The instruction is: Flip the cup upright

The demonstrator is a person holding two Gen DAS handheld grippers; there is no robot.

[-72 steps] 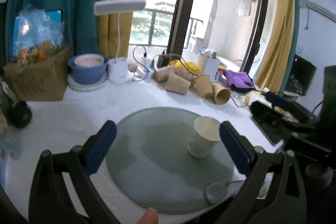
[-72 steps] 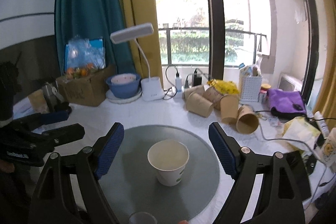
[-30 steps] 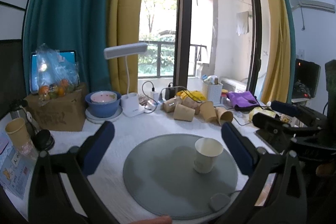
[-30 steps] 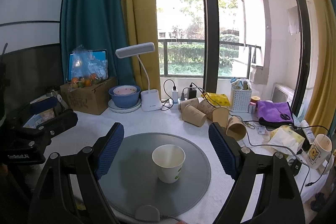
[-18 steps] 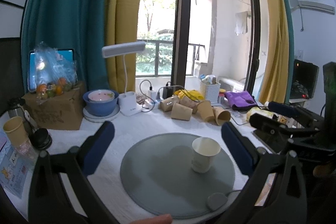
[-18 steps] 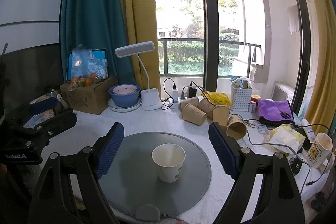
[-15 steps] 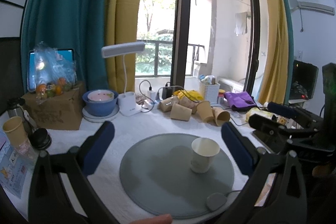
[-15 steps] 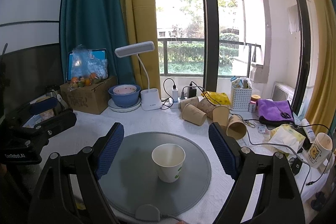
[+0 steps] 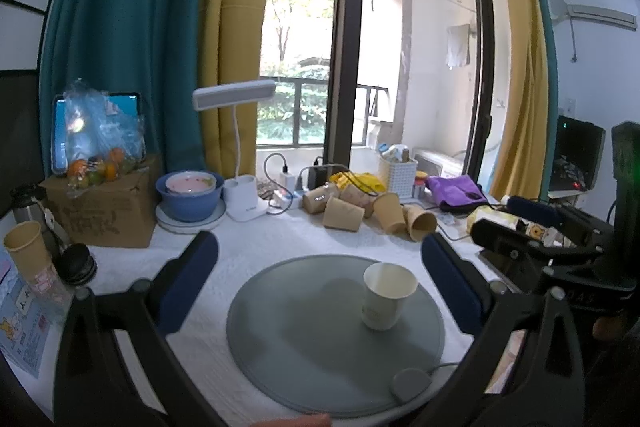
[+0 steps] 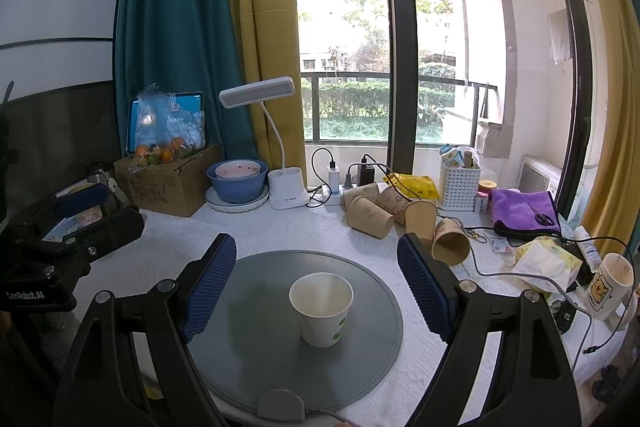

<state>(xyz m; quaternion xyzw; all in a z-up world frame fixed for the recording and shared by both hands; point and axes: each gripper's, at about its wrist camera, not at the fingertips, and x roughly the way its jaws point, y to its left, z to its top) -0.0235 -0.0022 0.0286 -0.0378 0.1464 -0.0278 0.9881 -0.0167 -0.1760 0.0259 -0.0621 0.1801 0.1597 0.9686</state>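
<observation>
Tapered white paper cup (image 10: 321, 309) stands upright on round grey mat (image 10: 248, 347).

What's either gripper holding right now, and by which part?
Nothing. The left gripper and right gripper are both open and empty; the white cup stands free on the grey mat.

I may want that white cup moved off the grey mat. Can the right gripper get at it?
Probably yes: the right gripper is open, the cup stands upright between its fingers' lines, nothing in between.

Bright window (image 10: 360, 47) backlight, glare; fisheye edges warped, dark.
</observation>
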